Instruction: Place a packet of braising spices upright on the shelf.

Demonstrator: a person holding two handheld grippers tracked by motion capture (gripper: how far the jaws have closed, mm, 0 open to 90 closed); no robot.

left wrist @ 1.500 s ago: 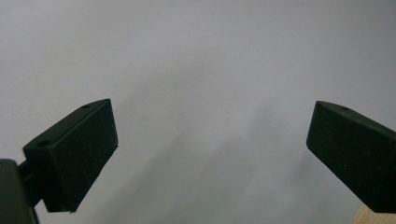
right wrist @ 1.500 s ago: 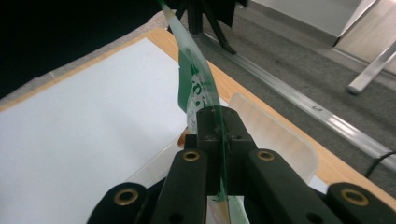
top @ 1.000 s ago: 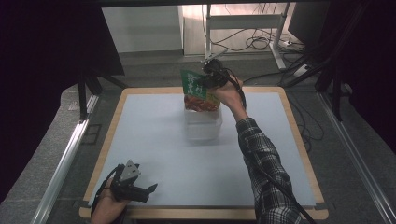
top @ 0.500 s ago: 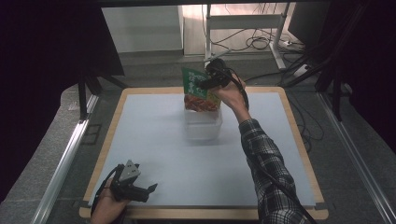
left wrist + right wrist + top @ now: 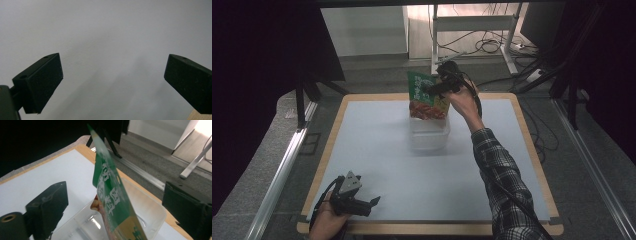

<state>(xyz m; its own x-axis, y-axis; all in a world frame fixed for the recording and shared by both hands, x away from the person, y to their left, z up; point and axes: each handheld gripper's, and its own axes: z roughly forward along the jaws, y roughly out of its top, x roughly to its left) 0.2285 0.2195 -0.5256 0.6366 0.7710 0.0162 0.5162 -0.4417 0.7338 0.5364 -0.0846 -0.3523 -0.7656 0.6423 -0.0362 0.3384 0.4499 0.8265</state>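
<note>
A green and red snack bag (image 5: 424, 99) (image 5: 113, 202) stands upright in a clear plastic container (image 5: 430, 134) (image 5: 151, 213) at the far middle of the table. My right gripper (image 5: 432, 90) (image 5: 115, 193) is up at the bag's top. Its jaws have just been opening and now stand wide on either side of the bag, and the pads do not press on it. My left gripper (image 5: 371, 202) (image 5: 112, 72) rests at the table's near left edge, open with nothing between its fingers, over the bare white surface.
The white table top (image 5: 377, 150) has a wooden rim. Beyond its far edge are a grey floor, a metal stand (image 5: 472, 30) and loose cables. Dark screens stand to the left and right.
The right gripper's jaws have parted from the top of the snack bag, which stays upright in the container. The left gripper has not moved.
</note>
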